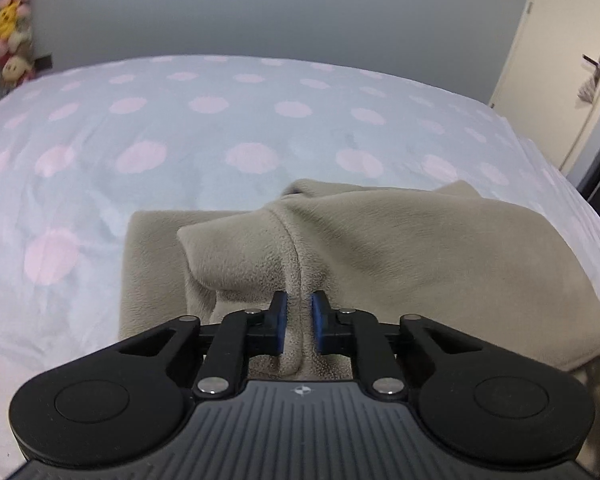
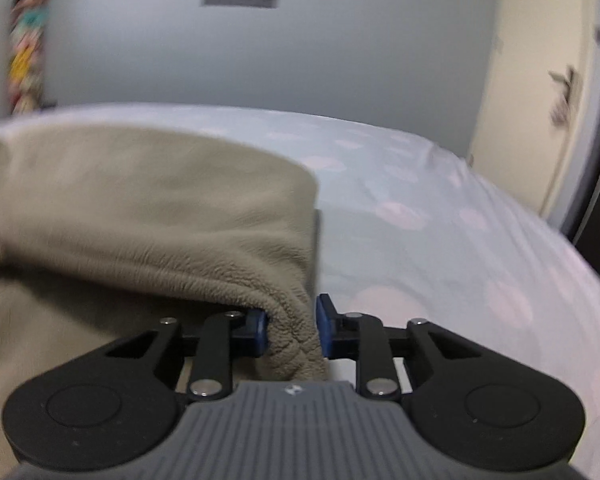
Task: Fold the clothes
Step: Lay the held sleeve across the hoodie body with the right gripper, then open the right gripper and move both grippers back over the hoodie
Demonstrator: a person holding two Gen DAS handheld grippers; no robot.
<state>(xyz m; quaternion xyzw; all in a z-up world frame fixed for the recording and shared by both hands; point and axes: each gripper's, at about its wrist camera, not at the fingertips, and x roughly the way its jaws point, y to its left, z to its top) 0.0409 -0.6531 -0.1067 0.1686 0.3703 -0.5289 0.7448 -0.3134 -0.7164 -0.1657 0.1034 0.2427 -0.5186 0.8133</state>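
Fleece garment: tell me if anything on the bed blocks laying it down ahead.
Nothing visible does. Both the left gripper and right gripper grip the fleece garment; the dotted bedcover ahead is bare.

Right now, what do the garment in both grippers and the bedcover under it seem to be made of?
The beige garment looks like fleece: matte, with a short fuzzy nap and a curly pile where the right gripper pinches it. The left gripper clamps a stitched seam. The polka-dot bedcover looks like thin woven fabric, perhaps cotton: smooth, finely creased, no sheen.
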